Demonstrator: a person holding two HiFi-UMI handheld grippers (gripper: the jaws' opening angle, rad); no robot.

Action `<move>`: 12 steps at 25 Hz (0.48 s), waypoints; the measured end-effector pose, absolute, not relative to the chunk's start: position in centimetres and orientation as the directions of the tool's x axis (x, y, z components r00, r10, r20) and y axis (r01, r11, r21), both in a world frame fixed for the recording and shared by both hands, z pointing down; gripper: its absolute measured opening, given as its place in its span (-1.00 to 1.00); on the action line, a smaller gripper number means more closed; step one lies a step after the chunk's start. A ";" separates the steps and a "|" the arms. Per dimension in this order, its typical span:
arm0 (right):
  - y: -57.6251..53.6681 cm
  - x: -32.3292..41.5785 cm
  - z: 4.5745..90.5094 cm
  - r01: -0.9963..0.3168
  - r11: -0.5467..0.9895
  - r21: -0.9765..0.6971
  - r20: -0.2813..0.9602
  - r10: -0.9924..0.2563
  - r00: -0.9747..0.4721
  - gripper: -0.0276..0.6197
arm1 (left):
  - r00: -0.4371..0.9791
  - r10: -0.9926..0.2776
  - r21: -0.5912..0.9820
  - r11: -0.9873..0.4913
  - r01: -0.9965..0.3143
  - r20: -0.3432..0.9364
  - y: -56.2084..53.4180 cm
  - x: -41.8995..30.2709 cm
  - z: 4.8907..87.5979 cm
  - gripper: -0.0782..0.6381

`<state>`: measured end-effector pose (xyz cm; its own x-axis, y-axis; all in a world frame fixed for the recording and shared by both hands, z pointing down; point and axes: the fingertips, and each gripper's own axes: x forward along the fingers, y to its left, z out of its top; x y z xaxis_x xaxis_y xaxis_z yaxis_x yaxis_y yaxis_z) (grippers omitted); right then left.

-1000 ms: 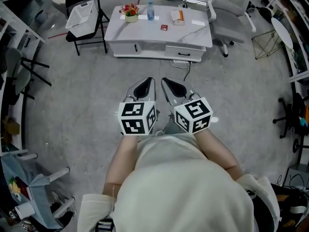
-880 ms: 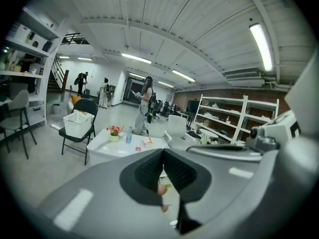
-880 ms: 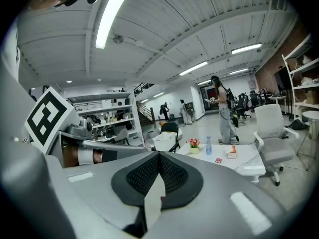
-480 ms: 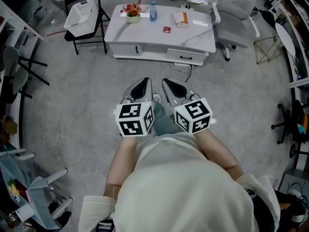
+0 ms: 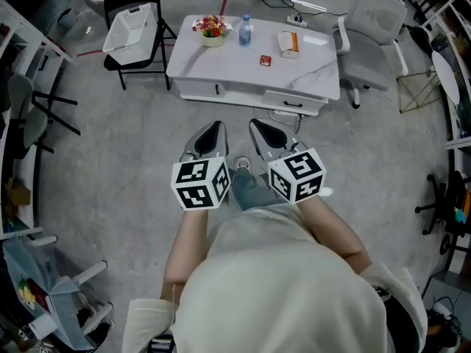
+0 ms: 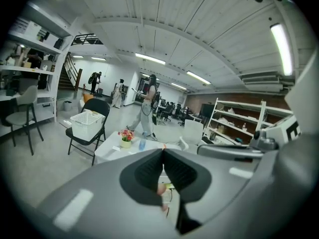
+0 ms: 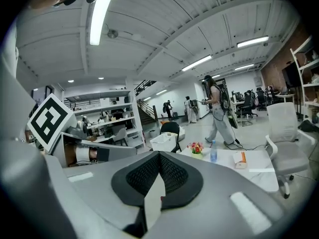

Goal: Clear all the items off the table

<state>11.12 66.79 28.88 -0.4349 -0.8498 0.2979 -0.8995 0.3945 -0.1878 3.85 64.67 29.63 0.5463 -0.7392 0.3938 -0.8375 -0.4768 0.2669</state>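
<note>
The flowers [image 5: 213,28], bottle [image 5: 245,31], red item [image 5: 265,60] and box [image 5: 289,43] stand on the bench [image 5: 235,72], well ahead and out of reach. The left tongs [image 5: 213,131] and right tongs [image 5: 261,129] are held side by side, both closed and empty. The bench is best approached squarely, with one pair opened before the nearest piece is reached. A basket [image 5: 126,26] is seen beside it.

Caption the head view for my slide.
Shut left hand-held gripper and shut right hand-held gripper face a white table holding flowers, bottle, box.
</note>
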 end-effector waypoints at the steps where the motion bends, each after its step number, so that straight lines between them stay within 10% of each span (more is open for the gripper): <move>1: 65.8 11.4 28.8 -0.899 0.393 -0.191 0.295 -0.851 -0.435 -0.92 | 0.544 -0.741 0.267 -0.474 -0.839 0.393 63.8 4.0 29.5 -0.76; 12: 54.4 12.3 28.1 -0.871 0.445 -0.207 0.279 -0.827 -0.489 -0.92 | 0.505 -0.775 0.256 -0.437 -0.862 0.380 53.7 4.5 28.7 -0.76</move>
<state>12.35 54.40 28.08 -0.4886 -0.8269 0.2785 -0.8712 0.4451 -0.2069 4.54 53.68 28.73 0.5054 -0.7749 0.3795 -0.8623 -0.4370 0.2561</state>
